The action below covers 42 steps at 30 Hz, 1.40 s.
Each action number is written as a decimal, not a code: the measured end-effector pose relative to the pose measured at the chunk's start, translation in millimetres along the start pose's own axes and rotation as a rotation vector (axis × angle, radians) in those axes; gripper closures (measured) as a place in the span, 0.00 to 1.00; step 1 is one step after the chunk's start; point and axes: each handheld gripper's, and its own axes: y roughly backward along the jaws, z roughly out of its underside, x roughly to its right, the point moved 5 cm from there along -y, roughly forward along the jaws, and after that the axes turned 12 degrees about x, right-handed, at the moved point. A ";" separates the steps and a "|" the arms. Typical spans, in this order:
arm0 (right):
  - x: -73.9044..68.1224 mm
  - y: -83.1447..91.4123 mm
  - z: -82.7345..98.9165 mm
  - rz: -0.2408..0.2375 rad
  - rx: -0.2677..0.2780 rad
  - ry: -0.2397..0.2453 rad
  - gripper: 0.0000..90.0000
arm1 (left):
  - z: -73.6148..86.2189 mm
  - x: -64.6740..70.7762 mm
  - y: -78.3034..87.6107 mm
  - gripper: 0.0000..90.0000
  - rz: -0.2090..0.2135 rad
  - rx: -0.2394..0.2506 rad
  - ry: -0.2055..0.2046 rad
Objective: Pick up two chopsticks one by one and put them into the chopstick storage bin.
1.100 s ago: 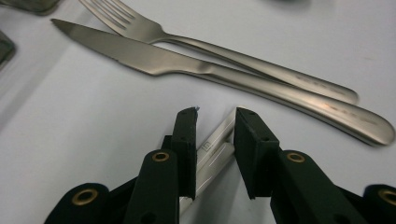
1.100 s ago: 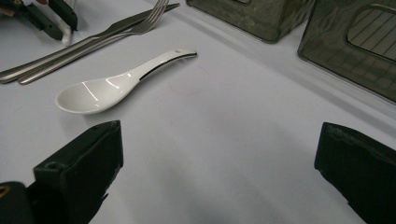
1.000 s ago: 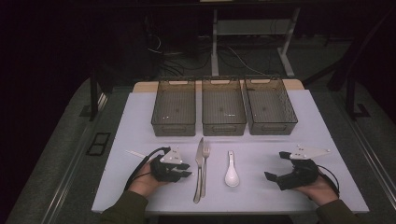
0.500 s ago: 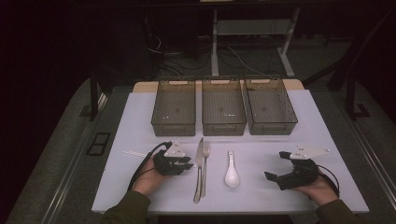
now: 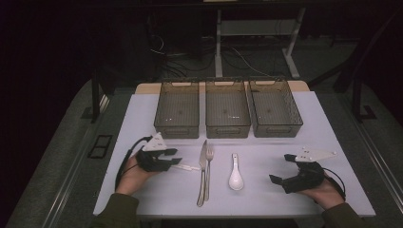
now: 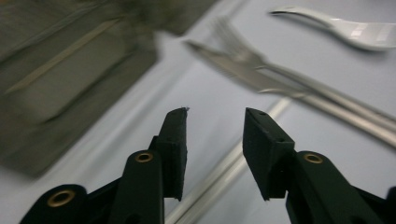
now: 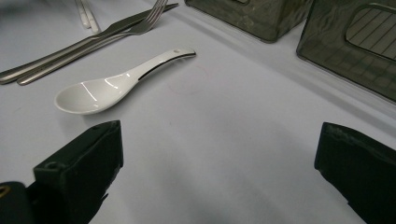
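Observation:
My left gripper (image 5: pixel 175 157) hovers at the table's left, pointing right toward the cutlery. Its jaws have just been opening and stand apart (image 6: pixel 215 114). A thin metal stick (image 6: pixel 219 172) lies on the table under the gap, and neither pad presses on it. The same stick (image 5: pixel 188 167) runs from the tips toward a knife (image 5: pixel 202 171) and a fork (image 5: pixel 209 166) lying side by side. A white ceramic spoon (image 5: pixel 236 175) lies right of them. My right gripper (image 5: pixel 283 168) rests at the right, wide open (image 7: pixel 219 130) and holding nothing, with the spoon (image 7: pixel 107 86) ahead of it.
Three dark see-through bins (image 5: pixel 177 109) (image 5: pixel 227 108) (image 5: pixel 275 107) stand in a row at the back of the white table (image 5: pixel 142 114). The floor behind has cables and metal frame legs. Bare tabletop lies between the spoon and my right gripper.
My left gripper has drawn back to the left and lifted slightly, with its jaws wider apart. The thin stick now shows on the table past its tips. The right hand has stayed put.

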 end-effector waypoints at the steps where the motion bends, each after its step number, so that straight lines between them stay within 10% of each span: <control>1: 0.1 -0.1 0.1 0.000 -0.001 0.001 0.01 | 3.1 -8.4 5.9 0.69 -0.028 0.000 0.021; 9: 0.6 -0.4 0.4 0.001 -0.003 -0.001 0.01 | 41.8 -67.3 40.1 0.80 -0.244 -0.106 0.100; 15: 0.9 -0.4 0.5 0.002 -0.004 -0.005 0.01 | 60.9 -86.1 58.9 0.85 -0.334 -0.132 0.158; 33: 0.8 0.4 0.2 0.001 0.000 -0.003 0.01 | 77.2 -80.8 80.9 0.99 -0.347 -0.196 0.198; 42: 0.5 0.6 0.0 0.001 0.000 -0.001 0.01 | 75.9 -68.1 86.2 0.92 -0.347 -0.203 0.153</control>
